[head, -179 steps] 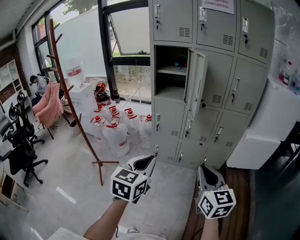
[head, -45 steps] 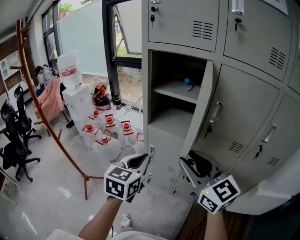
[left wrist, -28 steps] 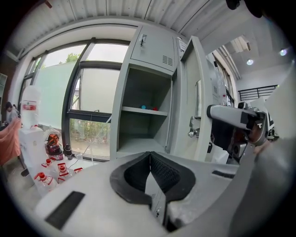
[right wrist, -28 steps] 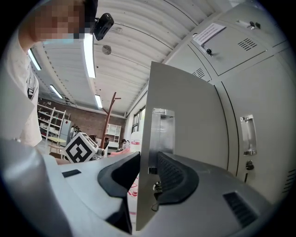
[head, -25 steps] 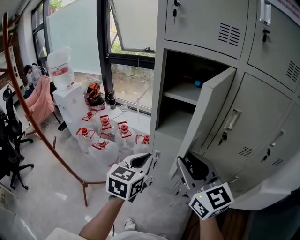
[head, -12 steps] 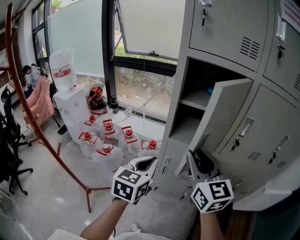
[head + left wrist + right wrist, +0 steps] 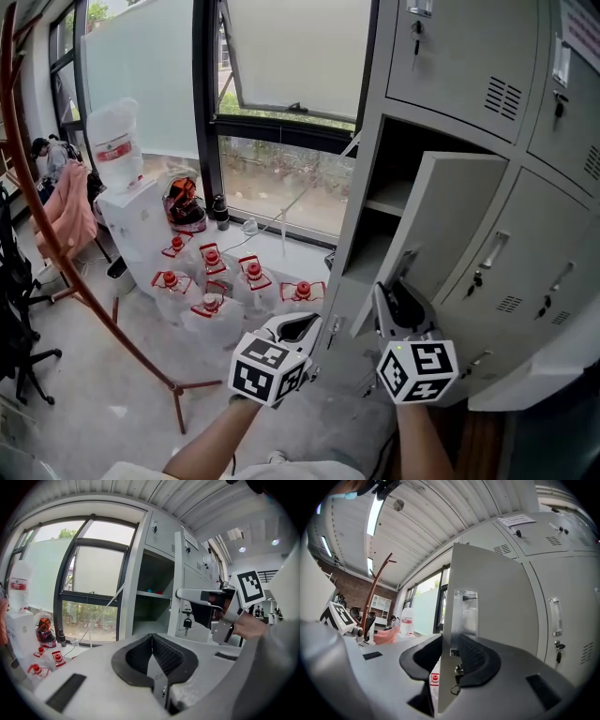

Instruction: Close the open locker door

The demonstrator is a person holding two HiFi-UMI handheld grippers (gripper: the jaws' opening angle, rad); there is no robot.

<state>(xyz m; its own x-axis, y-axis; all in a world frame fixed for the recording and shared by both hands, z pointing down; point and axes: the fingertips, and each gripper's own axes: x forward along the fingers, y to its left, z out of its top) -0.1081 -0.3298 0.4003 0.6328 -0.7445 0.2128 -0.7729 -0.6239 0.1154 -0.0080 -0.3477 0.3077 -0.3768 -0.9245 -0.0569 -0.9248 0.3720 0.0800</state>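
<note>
1. While the right gripper (image 7: 398,298) (image 7: 450,645) has its jaws clamped on the free edge of the light grey metal locker door (image 7: 441,225) (image 7: 487,602), that door stands half open, swung out from its dark compartment in the grey steel locker bank (image 7: 450,56).
2. The left gripper (image 7: 298,326) (image 7: 152,641) has its jaws together with nothing between them. It is held low beside the right gripper, apart from the door.
3. Clear water bottles with red caps (image 7: 211,281) cluster on the grey concrete floor (image 7: 122,375) below the large glass window (image 7: 291,56).
4. A curved brown wooden coat stand (image 7: 56,234) stands at the left.
</note>
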